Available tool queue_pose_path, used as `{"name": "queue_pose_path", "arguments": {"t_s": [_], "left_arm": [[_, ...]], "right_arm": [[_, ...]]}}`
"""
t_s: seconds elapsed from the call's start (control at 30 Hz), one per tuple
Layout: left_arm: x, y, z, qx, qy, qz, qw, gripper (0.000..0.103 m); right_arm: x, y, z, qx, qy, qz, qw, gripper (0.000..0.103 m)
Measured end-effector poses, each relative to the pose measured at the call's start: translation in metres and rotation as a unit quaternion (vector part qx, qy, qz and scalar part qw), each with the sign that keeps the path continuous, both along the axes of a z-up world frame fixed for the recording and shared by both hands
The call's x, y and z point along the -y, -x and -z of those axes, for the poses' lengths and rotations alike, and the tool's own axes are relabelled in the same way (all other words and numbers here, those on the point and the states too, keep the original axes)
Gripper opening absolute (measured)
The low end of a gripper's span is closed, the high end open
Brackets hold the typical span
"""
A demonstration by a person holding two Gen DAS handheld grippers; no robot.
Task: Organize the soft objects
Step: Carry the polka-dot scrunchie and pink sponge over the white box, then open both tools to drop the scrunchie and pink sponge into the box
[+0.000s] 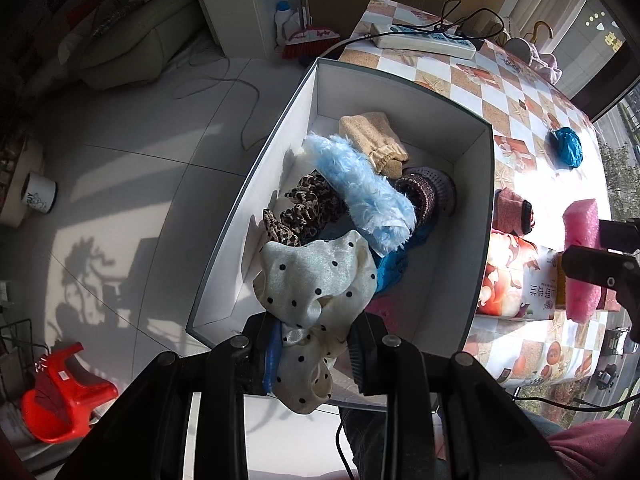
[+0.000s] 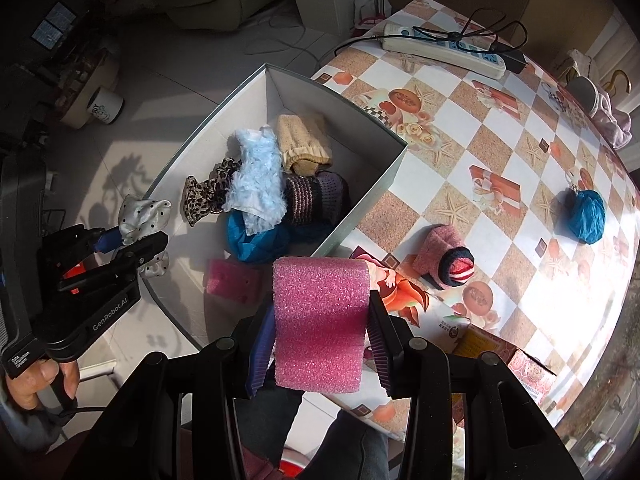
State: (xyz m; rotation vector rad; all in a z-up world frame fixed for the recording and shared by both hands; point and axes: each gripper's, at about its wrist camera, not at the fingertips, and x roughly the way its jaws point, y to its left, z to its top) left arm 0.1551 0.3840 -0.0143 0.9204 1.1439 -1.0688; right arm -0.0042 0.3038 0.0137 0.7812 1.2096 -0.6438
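Left gripper (image 1: 310,354): I'm pinching the dotted scarf (image 1: 316,276) over the box (image 1: 472,184) near rim, ready to drop.
Right gripper (image 2: 320,344): squeezing pink foam (image 2: 320,320) beside the box, queued next.

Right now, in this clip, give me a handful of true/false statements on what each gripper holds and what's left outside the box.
1. The left gripper is shut on a polka-dot cloth. True.
2. The right gripper is open. False: it clamps a pink sponge.
3. A blue pouf lies on the table, outside the box. True.
4. The box holds nothing. False: a light-blue fluffy piece and others lie inside.
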Motion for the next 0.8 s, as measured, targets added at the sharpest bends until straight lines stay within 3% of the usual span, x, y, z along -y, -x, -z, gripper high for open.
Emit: {"name": "queue_pose_path", "arguments": {"t_s": [0.33, 0.8], "left_arm": [[-0.003, 0.004, 0.012, -0.012, -0.017, -0.001, 0.9998, 0.032], [-0.005, 0.003, 0.022, -0.019, -0.033, -0.004, 0.9993, 0.033]], "right_arm": [[-0.009, -0.039, 0.003, 0.011, -0.009, -0.045, 0.999, 0.044], [-0.012, -0.054, 0.011, 0.005, -0.018, -0.062, 0.998, 0.044]]}}
